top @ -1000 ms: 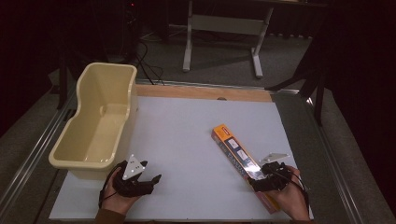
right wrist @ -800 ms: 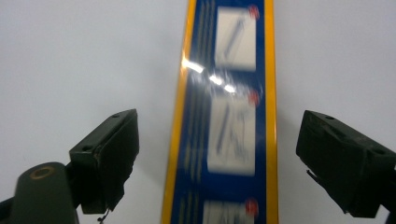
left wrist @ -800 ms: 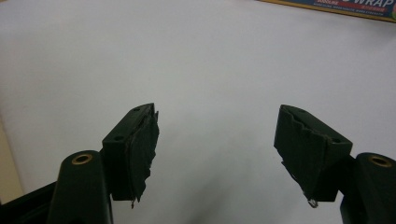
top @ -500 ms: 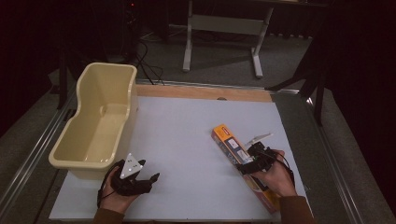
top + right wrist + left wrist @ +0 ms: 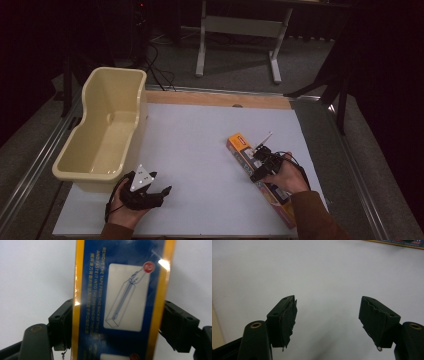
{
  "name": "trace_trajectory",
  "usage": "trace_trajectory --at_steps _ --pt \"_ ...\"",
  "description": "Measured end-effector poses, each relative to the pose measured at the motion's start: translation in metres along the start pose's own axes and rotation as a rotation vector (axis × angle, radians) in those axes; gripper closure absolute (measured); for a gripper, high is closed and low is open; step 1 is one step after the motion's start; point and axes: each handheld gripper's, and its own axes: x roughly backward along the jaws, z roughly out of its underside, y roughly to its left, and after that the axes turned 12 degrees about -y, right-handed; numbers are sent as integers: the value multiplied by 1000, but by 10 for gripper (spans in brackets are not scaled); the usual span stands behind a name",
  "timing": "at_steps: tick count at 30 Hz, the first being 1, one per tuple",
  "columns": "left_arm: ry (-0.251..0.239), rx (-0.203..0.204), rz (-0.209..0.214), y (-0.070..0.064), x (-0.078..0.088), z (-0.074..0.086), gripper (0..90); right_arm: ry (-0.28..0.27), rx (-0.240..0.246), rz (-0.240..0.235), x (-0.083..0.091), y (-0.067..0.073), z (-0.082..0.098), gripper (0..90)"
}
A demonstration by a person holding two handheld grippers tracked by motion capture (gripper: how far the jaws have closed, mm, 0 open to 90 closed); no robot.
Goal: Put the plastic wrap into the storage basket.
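We note a white table top (image 5: 200, 150) with a bare wooden strip along its far edge. A cream tub (image 5: 105, 132) sits at its left edge. Right of the tub, well apart, lies a long orange-and-blue box (image 5: 245, 150).

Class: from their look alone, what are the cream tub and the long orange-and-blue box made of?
Cream tub: probably moulded plastic, with smooth rounded walls and a soft sheen. Long orange-and-blue box: likely printed card under a glossy film, given the bright glare spots; the core is uncertain.
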Motion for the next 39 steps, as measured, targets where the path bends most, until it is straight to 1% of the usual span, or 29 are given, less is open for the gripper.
trace_trajectory --at_steps 2,3,4,5,6,7,10,13,15,18,20,21,22,24,26,28,31,32,33,36,37,38,39 --pt "0 1 0 0 0 0 303 10 -7 -8 -3 -1 -1 295" --pt "-1 2 -1 0 0 0 303 11 -21 -26 -4 -1 -2 340" --pt "-1 3 0 1 0 0 303 15 -22 -33 -4 -1 -3 350" --pt "-1 5 1 1 0 0 303 22 -24 -27 -3 -1 -4 361" --pt "0 8 2 1 0 0 303 27 -34 -20 -3 0 -4 377" --pt "-1 10 3 1 0 0 303 41 -56 -3 -2 0 -6 385" --pt "-4 15 9 1 0 1 303 61 -52 16 -2 2 -8 391" --pt "0 17 14 1 -1 1 303 58 -60 12 -2 2 -7 394" --pt "2 14 15 0 -1 1 303 50 -83 -9 -1 -1 -7 396" --pt "2 17 14 0 -2 1 303 43 -129 -58 1 -5 -5 396" --pt "2 25 10 1 -2 2 303 48 -158 -110 2 -7 -4 396" --pt "1 27 7 1 -2 2 302 42 -165 -127 2 -8 -3 397" --pt "0 29 6 1 -1 2 302 39 -171 -134 3 -8 -2 397" --pt "1 28 5 1 -1 2 302 31 -169 -133 3 -7 -2 397" --pt "-2 29 4 1 -1 2 295 21 -177 -140 5 -6 -3 397" --pt "-8 26 3 1 -1 2 285 -4 -191 -154 8 -5 -4 397" --pt "-13 24 -3 0 -1 1 268 -53 -215 -188 16 -4 -7 397" --pt "-13 24 -3 0 -1 1 265 -53 -215 -188 16 -4 -7 397" --pt "-19 24 -4 0 0 1 264 -83 -220 -207 23 -1 -11 396" --pt "-38 21 -13 0 1 0 264 -111 -218 -222 30 3 -15 396" --pt "-38 21 -13 0 1 0 264 -111 -218 -222 30 3 -15 396" --pt "-50 20 -19 0 3 0 264 -131 -225 -242 35 5 -18 396" --pt "-55 19 -22 0 3 0 264 -144 -226 -252 37 6 -20 396"
